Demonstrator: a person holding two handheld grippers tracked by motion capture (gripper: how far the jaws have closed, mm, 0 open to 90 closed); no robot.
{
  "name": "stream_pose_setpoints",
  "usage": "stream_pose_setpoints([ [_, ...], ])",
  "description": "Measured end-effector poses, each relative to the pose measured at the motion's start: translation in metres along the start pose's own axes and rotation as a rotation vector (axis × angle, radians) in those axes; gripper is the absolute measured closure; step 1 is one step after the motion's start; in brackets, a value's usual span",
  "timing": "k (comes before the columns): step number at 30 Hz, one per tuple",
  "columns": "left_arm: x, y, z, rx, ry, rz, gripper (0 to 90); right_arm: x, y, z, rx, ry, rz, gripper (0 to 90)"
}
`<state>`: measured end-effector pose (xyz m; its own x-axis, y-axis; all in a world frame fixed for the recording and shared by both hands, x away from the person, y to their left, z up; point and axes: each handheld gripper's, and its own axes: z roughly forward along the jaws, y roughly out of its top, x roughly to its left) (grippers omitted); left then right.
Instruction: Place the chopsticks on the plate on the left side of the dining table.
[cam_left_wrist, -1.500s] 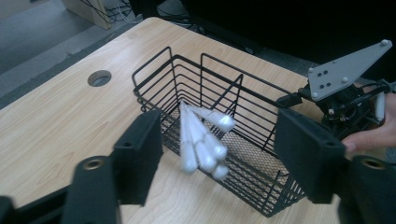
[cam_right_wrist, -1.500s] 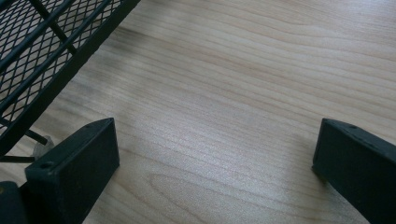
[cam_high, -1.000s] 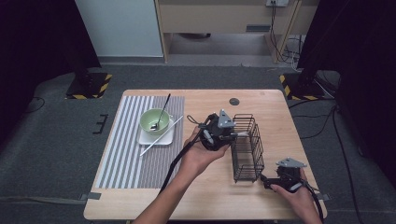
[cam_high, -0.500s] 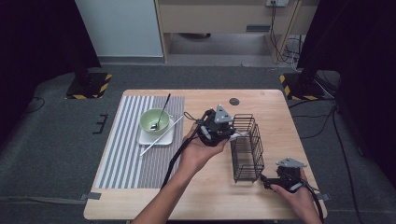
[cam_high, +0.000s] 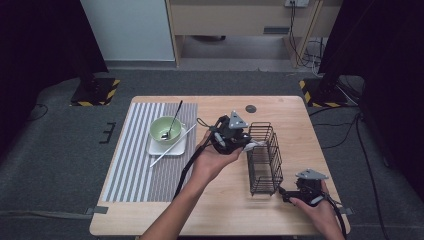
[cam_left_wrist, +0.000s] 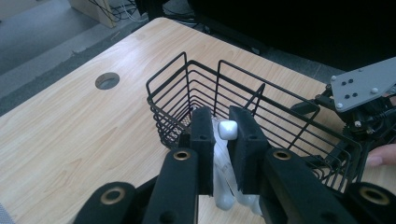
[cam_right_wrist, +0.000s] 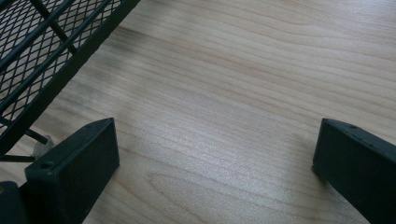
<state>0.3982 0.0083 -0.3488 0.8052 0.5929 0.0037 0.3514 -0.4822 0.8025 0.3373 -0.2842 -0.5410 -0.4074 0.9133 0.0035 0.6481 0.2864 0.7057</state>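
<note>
Two grippers, left gripper (cam_left_wrist: 220, 154) clamped on a white utensil (cam_left_wrist: 227, 129), perhaps a spoon, over wire basket (cam_left_wrist: 299, 126), right gripper (cam_right_wrist: 212, 168) spread wide.

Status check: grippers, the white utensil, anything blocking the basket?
Left gripper shut on white utensil, at wire basket rim. Right gripper open, low over table beside basket. Nothing blocking the basket opening.

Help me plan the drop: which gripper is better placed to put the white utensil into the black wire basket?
Left. The left gripper already clamps the white utensil at the black wire basket; the right gripper rests open on the wooden table.
</note>
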Motion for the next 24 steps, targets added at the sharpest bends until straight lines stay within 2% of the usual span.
stream_pose_setpoints([
  [10,0.000,0.001,0.014,0.023,-0.006,-0.006,77.2,0.000,0.000,0.000,0.000,0.000,0.001,0.4],
  [17,-0.002,0.001,0.018,0.025,-0.016,-0.013,80.5,0.000,0.000,0.000,0.000,0.000,0.001,0.4],
  [24,-0.004,0.003,0.016,-0.018,0.010,-0.014,82.6,0.000,0.000,0.000,0.000,0.000,0.000,0.4],
])
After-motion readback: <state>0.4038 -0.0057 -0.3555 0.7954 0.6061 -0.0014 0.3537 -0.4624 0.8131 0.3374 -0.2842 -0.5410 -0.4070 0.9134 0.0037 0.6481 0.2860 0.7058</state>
